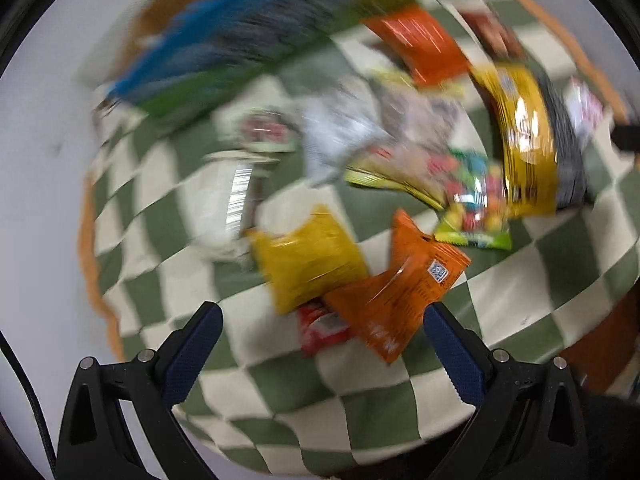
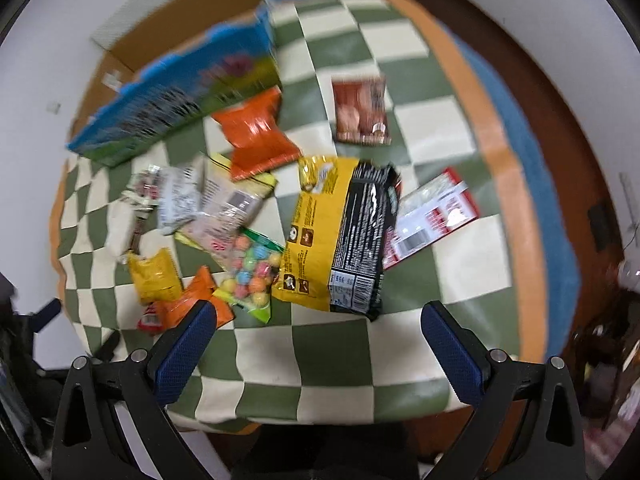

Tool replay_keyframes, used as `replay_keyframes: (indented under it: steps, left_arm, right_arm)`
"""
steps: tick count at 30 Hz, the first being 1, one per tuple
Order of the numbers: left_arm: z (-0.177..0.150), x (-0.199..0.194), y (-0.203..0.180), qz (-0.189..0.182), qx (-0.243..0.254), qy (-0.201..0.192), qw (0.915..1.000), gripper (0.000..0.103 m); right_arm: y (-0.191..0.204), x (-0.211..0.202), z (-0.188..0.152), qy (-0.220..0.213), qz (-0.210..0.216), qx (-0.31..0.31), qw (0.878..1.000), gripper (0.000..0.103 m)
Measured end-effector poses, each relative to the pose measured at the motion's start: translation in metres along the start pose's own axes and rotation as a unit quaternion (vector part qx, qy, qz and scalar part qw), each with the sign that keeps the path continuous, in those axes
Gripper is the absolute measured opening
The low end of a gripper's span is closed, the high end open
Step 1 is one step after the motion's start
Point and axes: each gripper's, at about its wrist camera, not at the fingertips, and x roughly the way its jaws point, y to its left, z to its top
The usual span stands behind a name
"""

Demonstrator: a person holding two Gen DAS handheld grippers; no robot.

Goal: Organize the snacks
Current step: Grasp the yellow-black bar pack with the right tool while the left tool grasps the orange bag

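Several snack packs lie scattered on a green-and-cream checkered cloth. My left gripper is open above a small yellow bag, an orange pack and a red pack; this view is blurred. My right gripper is open with nothing between its fingers, just short of a yellow-and-black bag and a bag of coloured candy balls. Another orange bag, a brown pack, a red-and-white pack and a blue-green box lie farther off.
A cardboard box stands behind the blue-green box at the far left. An orange and blue rug border runs along the cloth's right side, with dark floor beyond. White and silver wrappers lie at the left. Part of the left gripper shows at the left edge.
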Motion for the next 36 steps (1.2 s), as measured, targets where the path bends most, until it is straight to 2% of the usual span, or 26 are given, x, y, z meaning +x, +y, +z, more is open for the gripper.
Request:
replay_keyframes:
  steps: [4, 6, 8, 9, 10, 12, 14, 15, 16, 17, 19, 20, 22, 23, 24, 25, 27, 28, 32, 34, 35, 36]
  left_arm:
    - [0.012, 0.042, -0.043, 0.001, 0.109, 0.014, 0.9939, 0.101]
    - [0.016, 0.056, -0.055, -0.007, 0.136, 0.02, 0.9905, 0.086]
    - [0.02, 0.062, -0.06, -0.032, 0.142, 0.02, 0.9892, 0.067]
    - [0.021, 0.063, -0.061, -0.039, 0.141, 0.019, 0.9891, 0.06]
    - [0.023, 0.064, -0.06, -0.045, 0.133, 0.02, 0.9898, 0.053]
    - [0.025, 0.064, -0.051, -0.051, 0.095, 0.021, 0.9939, 0.05]
    - [0.028, 0.065, -0.03, -0.071, 0.025, 0.041, 0.9963, 0.046]
    - [0.027, 0.067, -0.016, -0.092, -0.024, 0.055, 0.994, 0.046]
    - [0.025, 0.07, 0.001, -0.114, -0.081, 0.067, 0.9878, 0.046]
    - [0.021, 0.076, 0.019, -0.136, -0.145, 0.082, 0.9767, 0.046]
    - [0.01, 0.089, 0.05, -0.19, -0.261, 0.107, 0.9403, 0.046]
    - [0.004, 0.094, 0.061, -0.21, -0.301, 0.113, 0.9232, 0.047]
    - [-0.004, 0.104, 0.075, -0.241, -0.344, 0.125, 0.8988, 0.047]
    - [-0.006, 0.107, 0.077, -0.25, -0.346, 0.126, 0.8956, 0.048]
    - [-0.007, 0.108, 0.079, -0.252, -0.34, 0.126, 0.8971, 0.048]
    - [-0.007, 0.111, 0.074, -0.25, -0.321, 0.126, 0.905, 0.049]
    - [-0.002, 0.111, 0.064, -0.242, -0.28, 0.128, 0.9202, 0.05]
    - [0.0, 0.111, 0.056, -0.233, -0.246, 0.131, 0.9317, 0.052]
    - [0.001, 0.113, 0.041, -0.198, -0.169, 0.14, 0.9555, 0.054]
    - [0.001, 0.115, 0.038, -0.181, -0.166, 0.14, 0.9592, 0.054]
    - [0.0, 0.114, 0.04, -0.178, -0.181, 0.134, 0.9579, 0.053]
    - [0.0, 0.115, 0.042, -0.184, -0.203, 0.129, 0.9531, 0.053]
  right_arm:
    - [-0.004, 0.041, 0.011, 0.033, 0.003, 0.012, 0.999, 0.103]
    - [-0.005, 0.054, 0.014, 0.042, -0.001, 0.015, 0.999, 0.103]
    - [-0.008, 0.064, 0.016, 0.053, -0.003, 0.021, 0.998, 0.103]
    - [-0.009, 0.069, 0.017, 0.057, -0.001, 0.024, 0.998, 0.103]
    - [-0.009, 0.072, 0.019, 0.059, 0.002, 0.027, 0.998, 0.102]
    - [-0.01, 0.079, 0.023, 0.06, 0.0, 0.036, 0.998, 0.102]
    - [-0.01, 0.088, 0.029, 0.062, -0.002, 0.047, 0.997, 0.102]
    - [-0.01, 0.094, 0.033, 0.064, -0.008, 0.057, 0.996, 0.102]
    - [-0.01, 0.099, 0.036, 0.066, -0.01, 0.066, 0.996, 0.102]
    - [-0.01, 0.106, 0.041, 0.07, -0.012, 0.076, 0.995, 0.102]
    - [-0.01, 0.123, 0.049, 0.08, -0.026, 0.096, 0.992, 0.102]
    - [-0.009, 0.132, 0.051, 0.086, -0.032, 0.103, 0.99, 0.102]
    - [-0.007, 0.149, 0.056, 0.1, -0.048, 0.119, 0.987, 0.103]
    - [-0.005, 0.155, 0.058, 0.103, -0.056, 0.119, 0.986, 0.103]
    - [-0.002, 0.16, 0.059, 0.105, -0.062, 0.117, 0.986, 0.102]
    - [0.002, 0.164, 0.06, 0.108, -0.071, 0.107, 0.986, 0.102]
    - [0.013, 0.165, 0.058, 0.108, -0.089, 0.073, 0.987, 0.092]
    - [0.019, 0.165, 0.058, 0.106, -0.094, 0.053, 0.989, 0.09]
    - [0.038, 0.165, 0.041, 0.126, -0.096, -0.039, 0.987, 0.089]
    - [0.047, 0.165, 0.028, 0.149, -0.094, -0.097, 0.98, 0.089]
    - [0.051, 0.165, 0.021, 0.158, -0.098, -0.122, 0.975, 0.089]
    - [0.054, 0.165, 0.014, 0.168, -0.102, -0.148, 0.969, 0.089]
